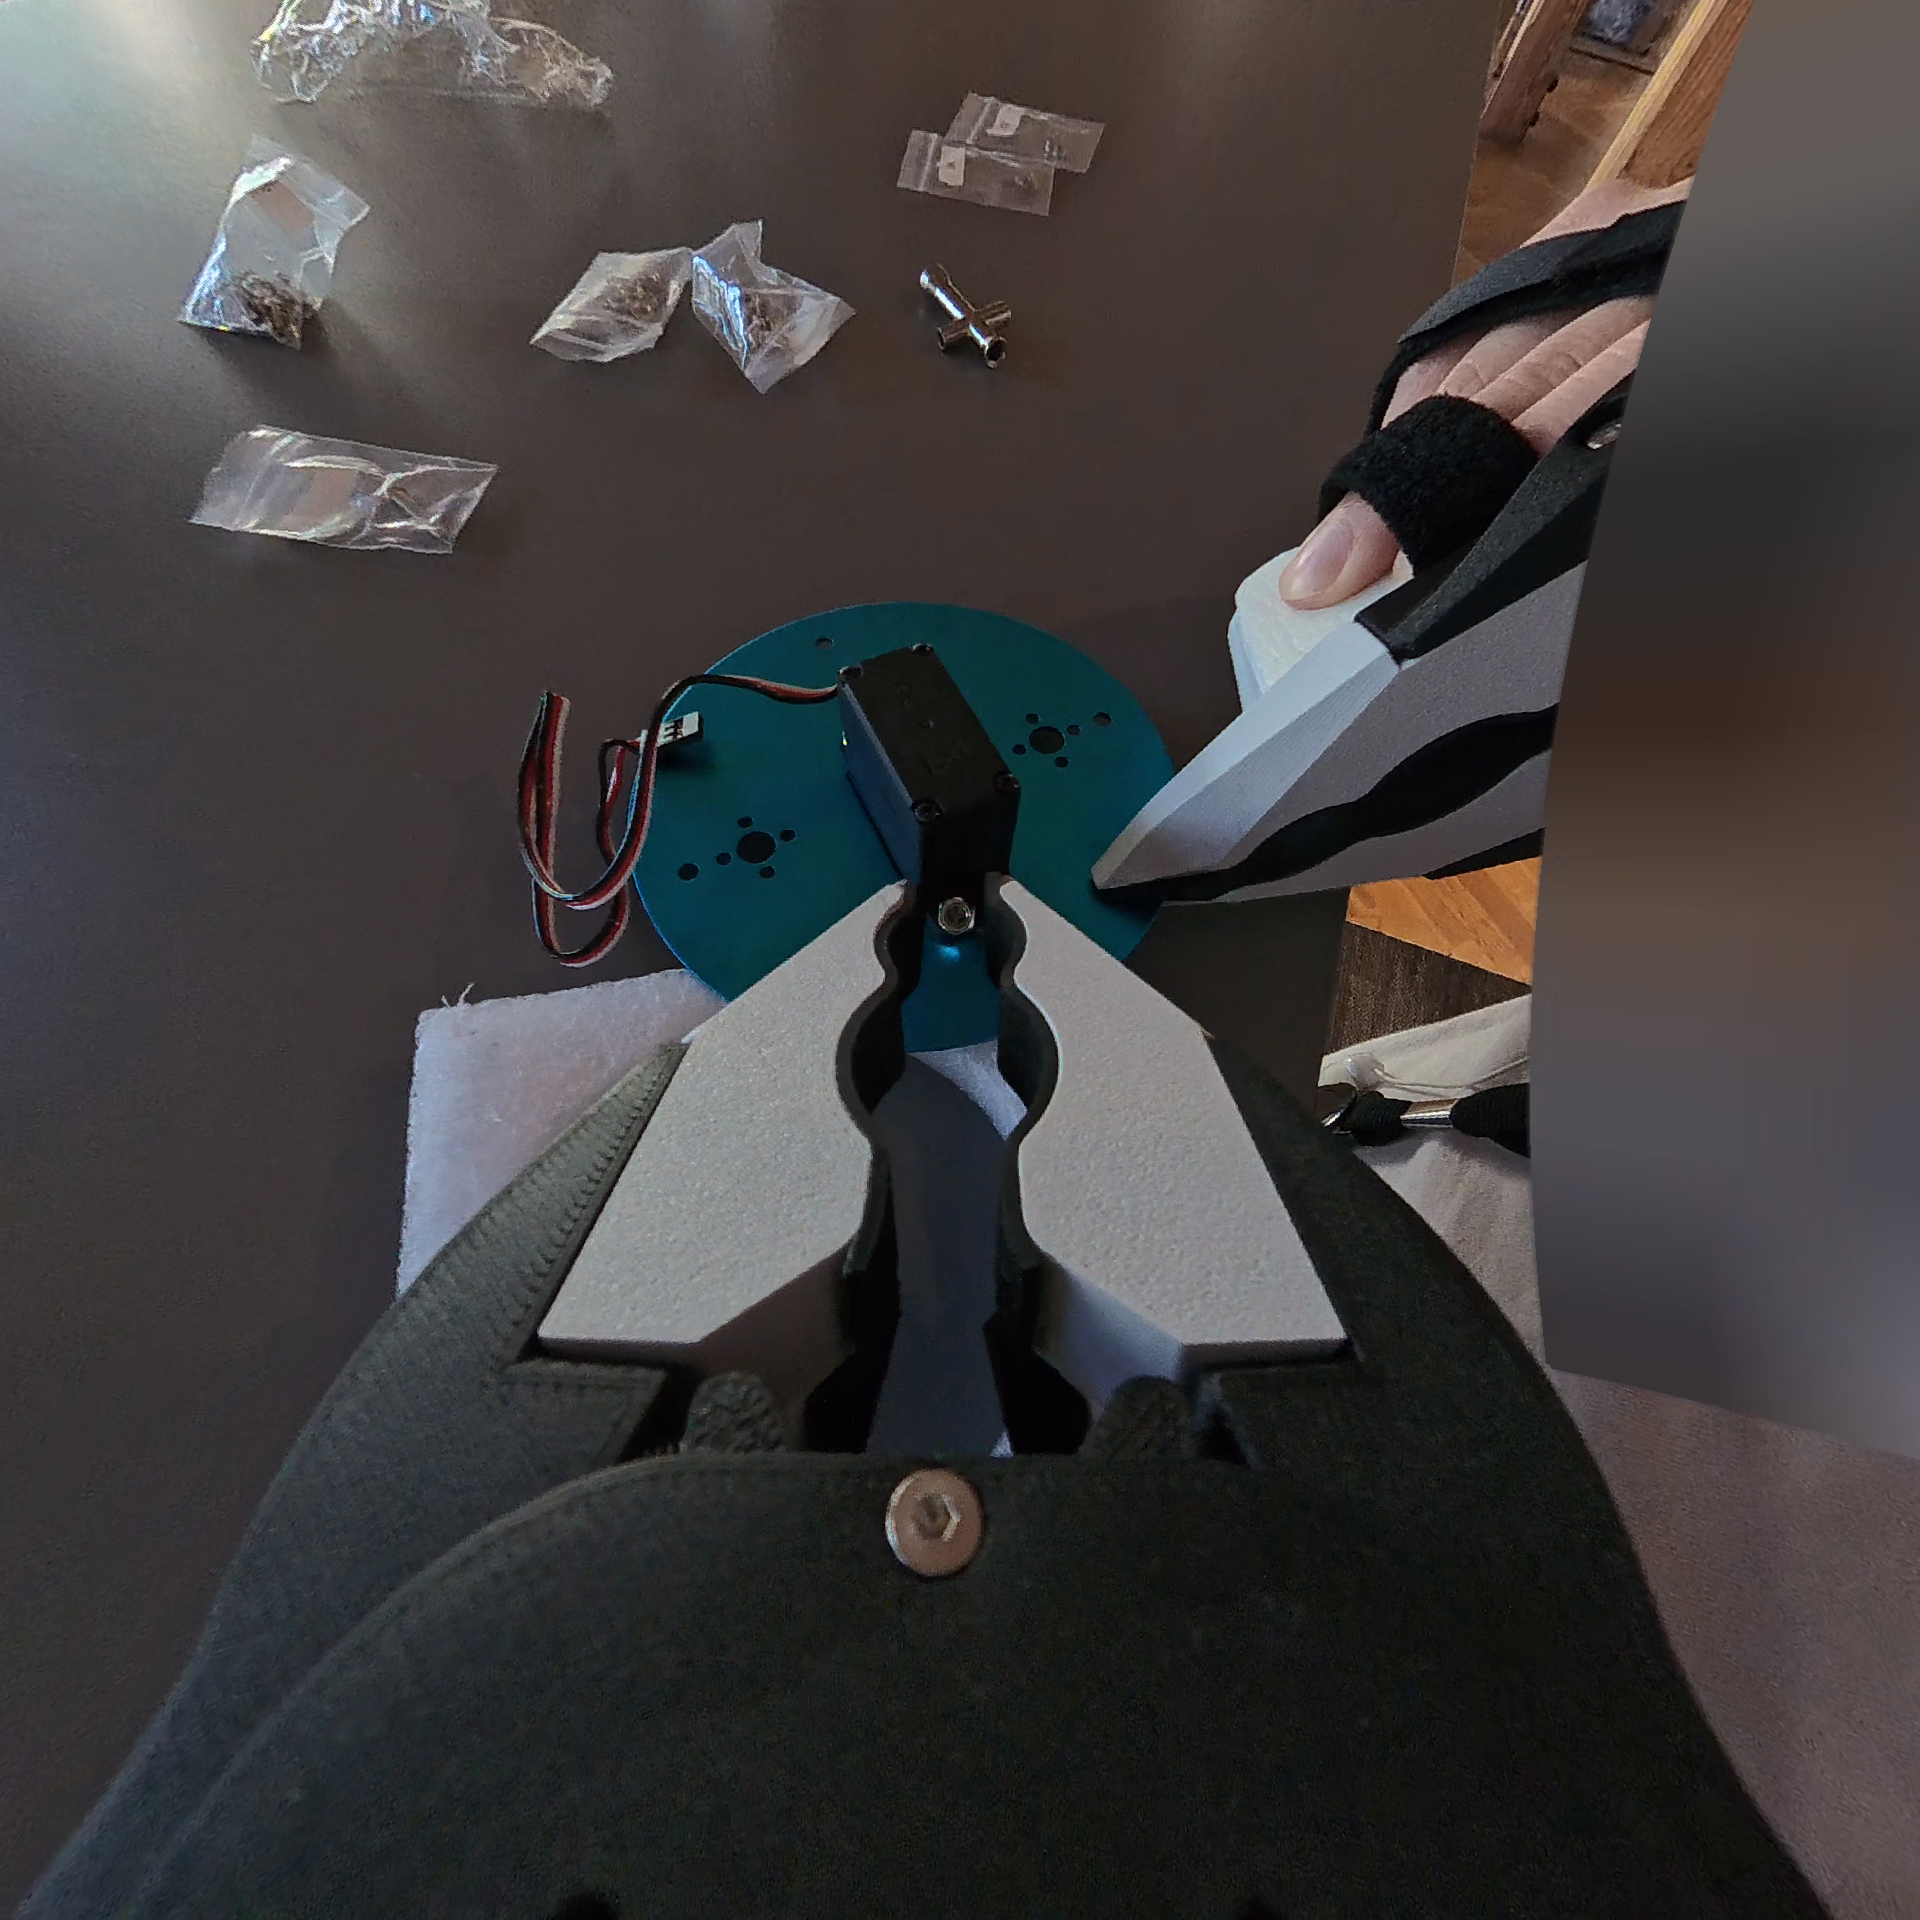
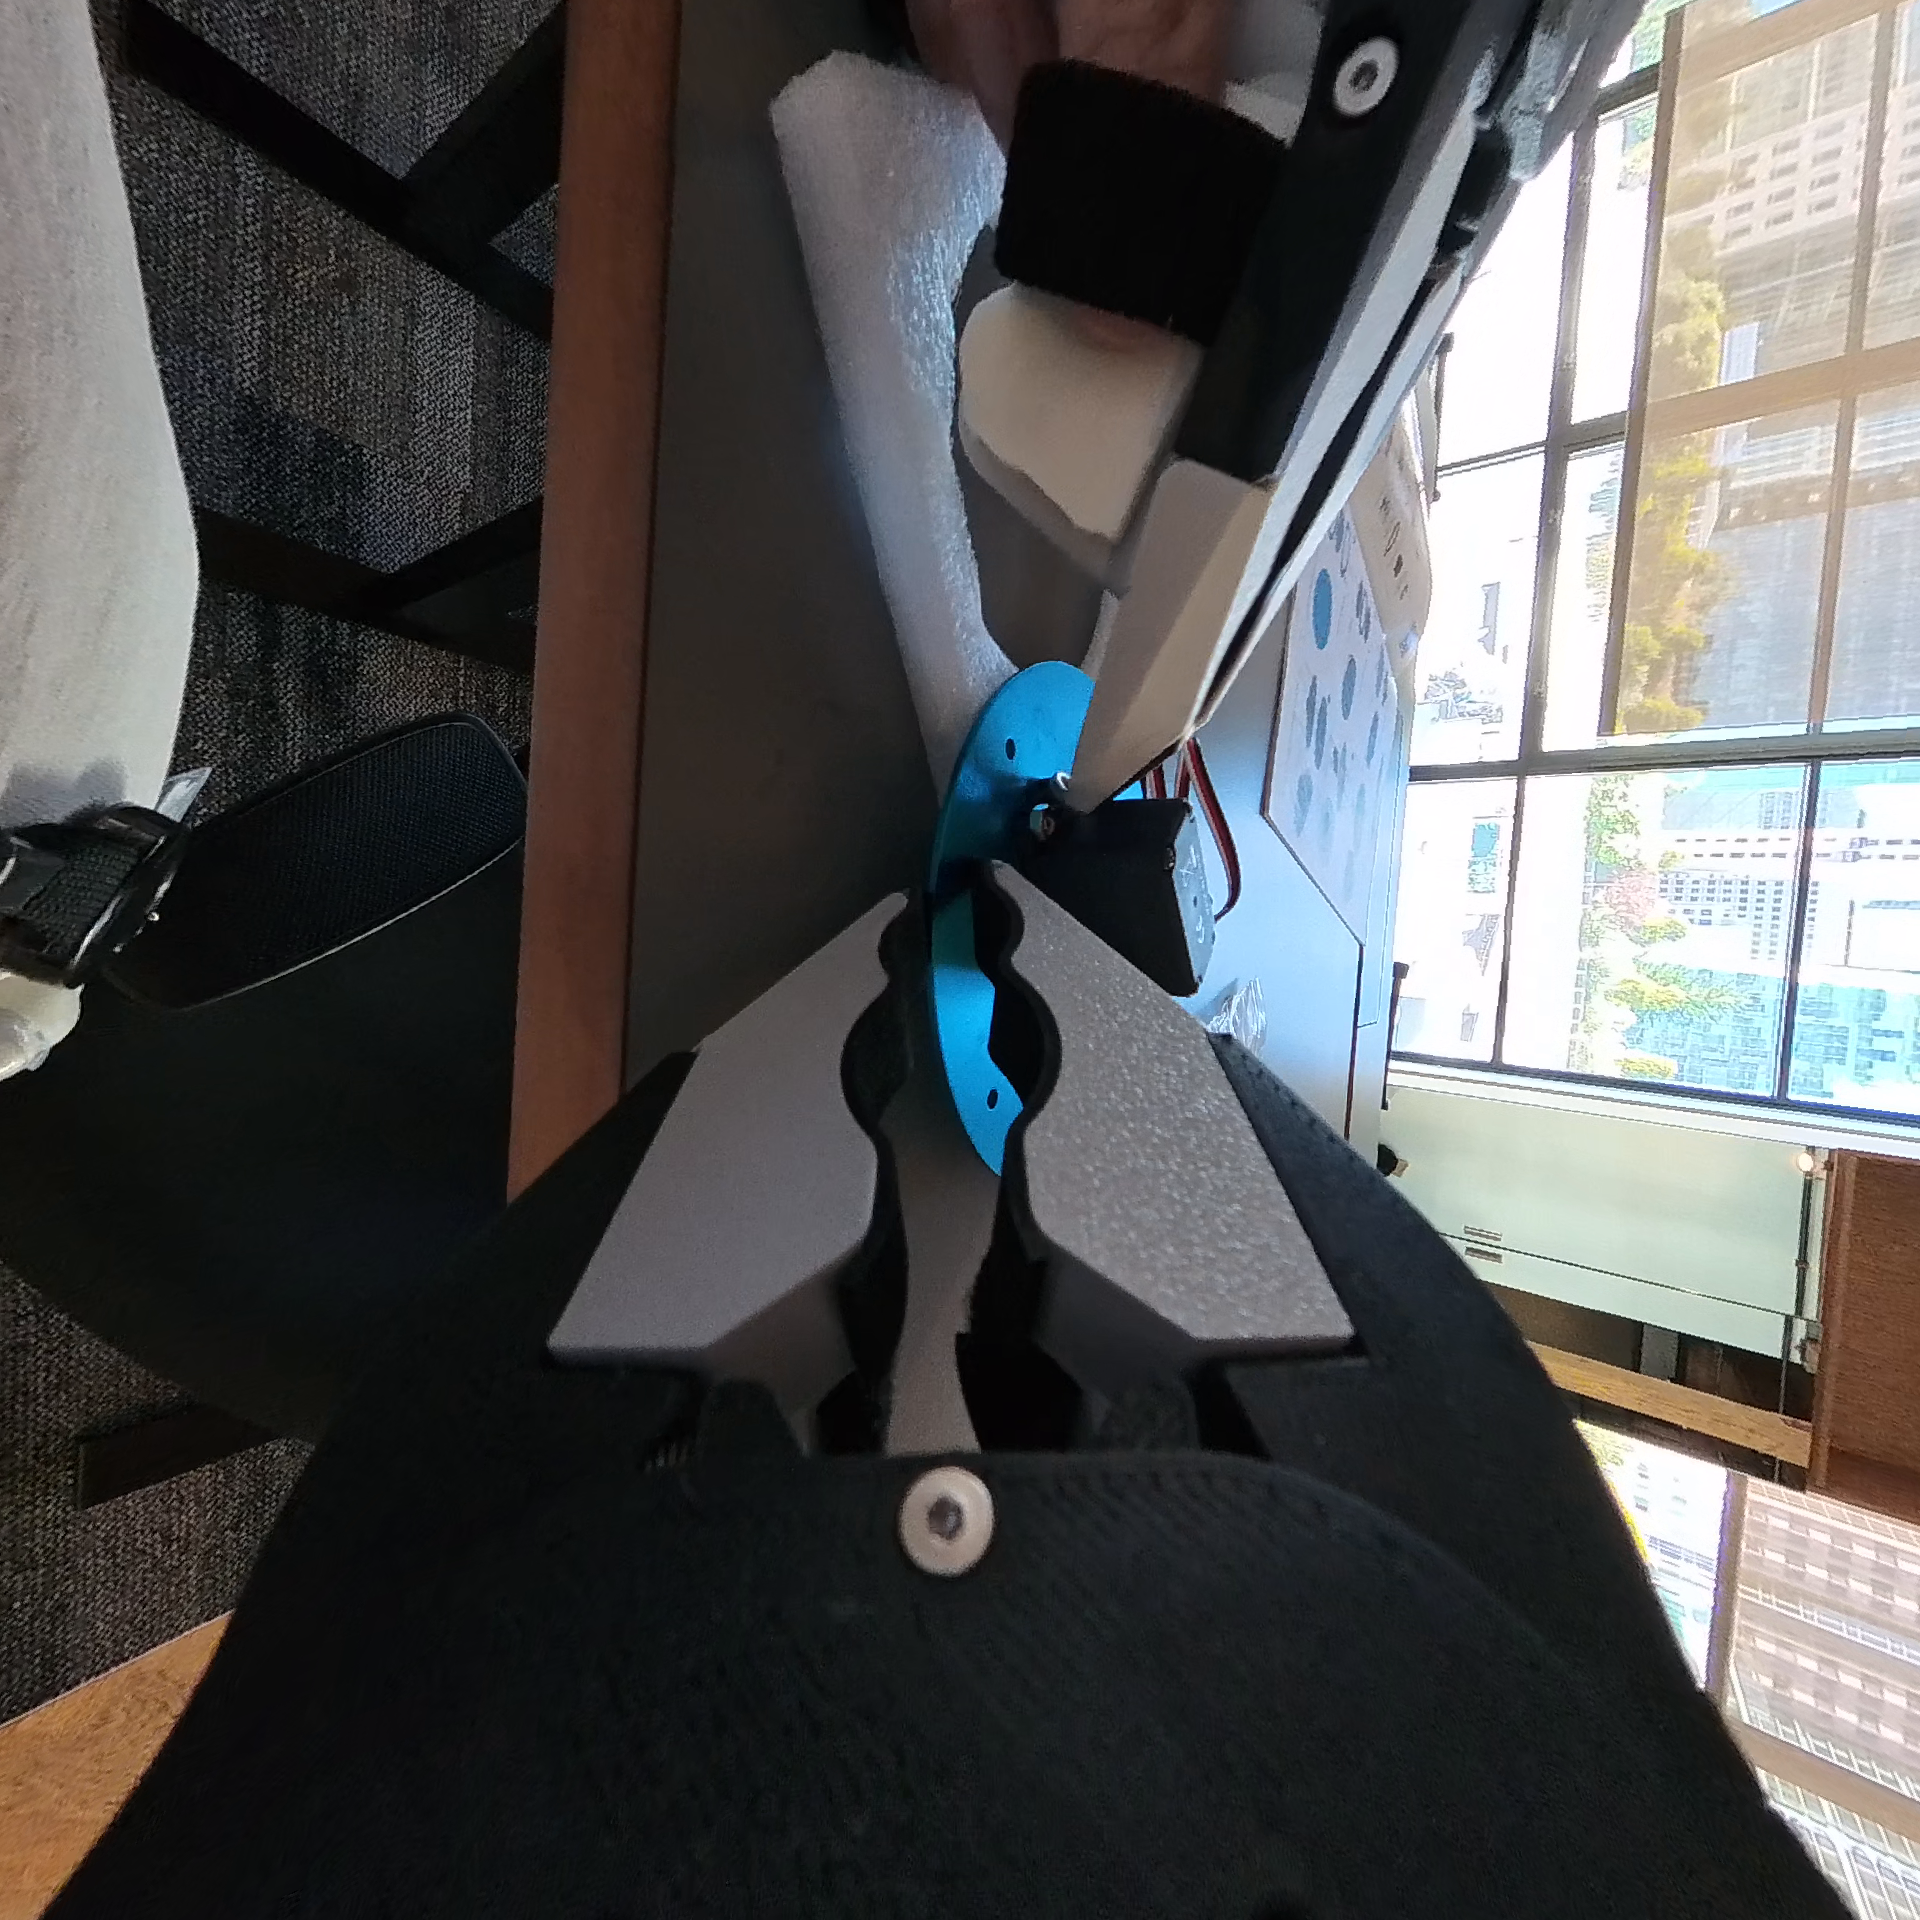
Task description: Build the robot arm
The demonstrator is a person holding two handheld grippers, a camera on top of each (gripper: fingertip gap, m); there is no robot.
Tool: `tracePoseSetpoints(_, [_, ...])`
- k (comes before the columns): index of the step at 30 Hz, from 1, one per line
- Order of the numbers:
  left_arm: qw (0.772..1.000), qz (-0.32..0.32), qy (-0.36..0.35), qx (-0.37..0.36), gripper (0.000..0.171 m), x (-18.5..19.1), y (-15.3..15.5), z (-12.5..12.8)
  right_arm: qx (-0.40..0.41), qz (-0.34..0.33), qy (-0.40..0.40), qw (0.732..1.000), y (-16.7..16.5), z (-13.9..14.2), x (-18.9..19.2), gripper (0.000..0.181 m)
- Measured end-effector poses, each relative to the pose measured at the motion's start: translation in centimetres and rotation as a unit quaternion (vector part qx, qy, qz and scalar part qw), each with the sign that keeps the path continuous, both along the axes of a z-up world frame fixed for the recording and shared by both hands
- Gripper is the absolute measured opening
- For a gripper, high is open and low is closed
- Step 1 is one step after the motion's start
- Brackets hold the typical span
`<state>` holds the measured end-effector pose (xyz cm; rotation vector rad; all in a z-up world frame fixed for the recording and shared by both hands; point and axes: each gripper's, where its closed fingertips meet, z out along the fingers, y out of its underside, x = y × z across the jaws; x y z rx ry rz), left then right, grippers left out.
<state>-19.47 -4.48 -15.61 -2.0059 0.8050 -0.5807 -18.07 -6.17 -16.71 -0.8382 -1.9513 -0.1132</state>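
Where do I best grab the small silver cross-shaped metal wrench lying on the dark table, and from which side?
Take the small silver cross-shaped metal wrench from straight above, closing on one arm near the hub. It lies flat on the dark table, so likely only the round arms offer opposing faces.

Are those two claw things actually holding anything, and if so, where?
The left gripper pinches the black servo block at its near mounting end. The right gripper clamps the blue disc by its rim.
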Motion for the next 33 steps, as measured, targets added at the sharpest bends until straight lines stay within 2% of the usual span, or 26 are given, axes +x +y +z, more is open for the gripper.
tracePoseSetpoints(7, [1.000,-0.010,-0.011,-0.010,0.014,-1.3,-0.7,0.3,0.000,0.000,-0.001,1.000,0.0,0.0,0.0,0.007])
tracePoseSetpoints(11, [1.000,-0.019,-0.003,-0.007,0.010,-1.3,-0.9,0.1,-0.001,0.002,-0.002,1.000,0.0,0.0,0.0,0.007])
tracePoseSetpoints(18, [0.998,-0.032,0.055,0.012,0.014,-0.6,-0.7,-0.7,-0.002,0.002,-0.003,1.000,0.0,0.0,-0.1,0.007])
tracePoseSetpoints(33, [0.999,-0.031,0.037,0.009,0.005,-0.2,-0.5,-0.6,-0.002,0.002,-0.004,1.000,0.0,0.0,-0.2,0.007])
